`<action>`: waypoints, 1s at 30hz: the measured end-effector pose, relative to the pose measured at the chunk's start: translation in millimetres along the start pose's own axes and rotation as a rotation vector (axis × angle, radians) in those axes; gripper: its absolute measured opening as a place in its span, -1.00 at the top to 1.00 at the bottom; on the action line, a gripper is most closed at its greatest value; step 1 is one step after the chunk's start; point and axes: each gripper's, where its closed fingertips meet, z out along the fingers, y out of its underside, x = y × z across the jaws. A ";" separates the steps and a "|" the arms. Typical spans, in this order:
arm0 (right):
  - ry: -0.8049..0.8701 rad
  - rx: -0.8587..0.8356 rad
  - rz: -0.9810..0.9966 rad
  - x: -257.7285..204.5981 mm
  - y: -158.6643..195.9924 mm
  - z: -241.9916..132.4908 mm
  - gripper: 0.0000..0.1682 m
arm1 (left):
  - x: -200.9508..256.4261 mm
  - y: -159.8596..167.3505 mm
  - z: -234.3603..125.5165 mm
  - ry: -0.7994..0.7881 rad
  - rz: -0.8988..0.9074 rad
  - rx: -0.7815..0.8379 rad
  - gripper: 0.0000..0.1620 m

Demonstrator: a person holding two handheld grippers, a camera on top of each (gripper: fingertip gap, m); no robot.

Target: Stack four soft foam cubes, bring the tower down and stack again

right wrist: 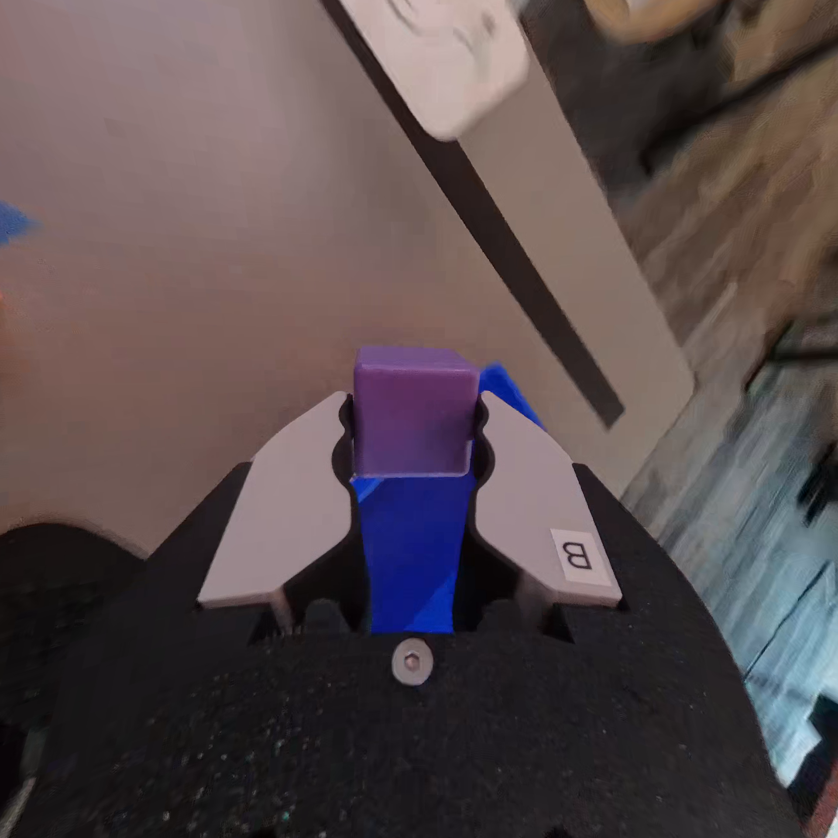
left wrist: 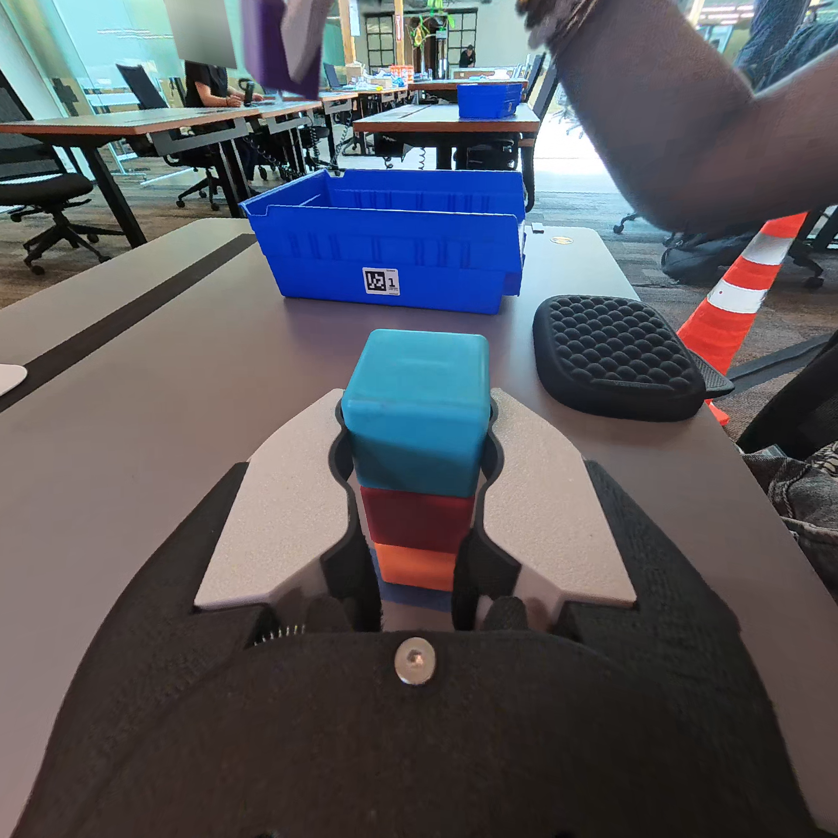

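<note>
The left gripper (left wrist: 416, 428) has its two fingers pressed on the sides of a teal cube (left wrist: 417, 412), so it is closed on that cube and holds it; the teal cube sits on top of a tower; under it is a dark red cube (left wrist: 415, 517), then an orange cube (left wrist: 417, 567), and at the very bottom a blue cube (left wrist: 415, 601) that only peeks out; the tower stands on the grey table (left wrist: 181, 408); behind the tower there is a big blue bin (left wrist: 390, 245) with a small white sticker on its front; to the right of the tower lies a black bumpy pad (left wrist: 612, 358), apart from the cubes; an orange and white cone (left wrist: 743, 294) stands past the table edge; high up in the left wrist view a person's arm (left wrist: 657, 127) reaches across, and a blurry purple shape (left wrist: 276, 45) hangs near the top; the right gripper (right wrist: 412, 424) is squeezed shut on a purple cube (right wrist: 412, 408), with a finger touching each side; that cube is up in the air over the table (right wrist: 181, 226); below it, between the fingers, shows something bright blue (right wrist: 412, 553); I cannot tell what it is, because the right wrist view is blurry.
</note>
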 end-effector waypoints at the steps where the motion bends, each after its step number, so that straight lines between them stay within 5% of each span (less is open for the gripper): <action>1: 0.000 -0.045 0.093 14.7 21.8 10.8 0.41 | -0.3 -0.1 0.1 0.000 -0.001 0.001 0.32; 7: -0.084 -0.257 0.402 39.9 106.8 94.7 0.41 | -0.1 -0.1 -0.4 -0.002 0.004 0.003 0.32; 18: -0.176 -0.415 0.489 20.2 148.6 163.7 0.30 | 0.2 -0.6 1.0 -0.002 0.007 0.009 0.32; 22: -0.100 -0.345 0.515 35.1 140.7 140.3 -0.09 | -1.1 -0.9 1.1 -0.010 0.008 0.014 0.32; 25: 0.099 -0.242 0.506 65.3 117.8 88.8 -0.08 | -3.8 2.5 -0.2 -0.025 0.020 -0.003 0.09; 28: 0.095 0.056 0.379 53.4 44.5 30.1 -0.02 | -3.0 11.5 -1.6 -0.008 0.000 -0.055 -0.03; 30: -0.142 0.318 0.130 -10.6 -22.6 -7.1 -0.04 | -3.0 22.4 -0.3 -0.010 0.021 -0.113 -0.03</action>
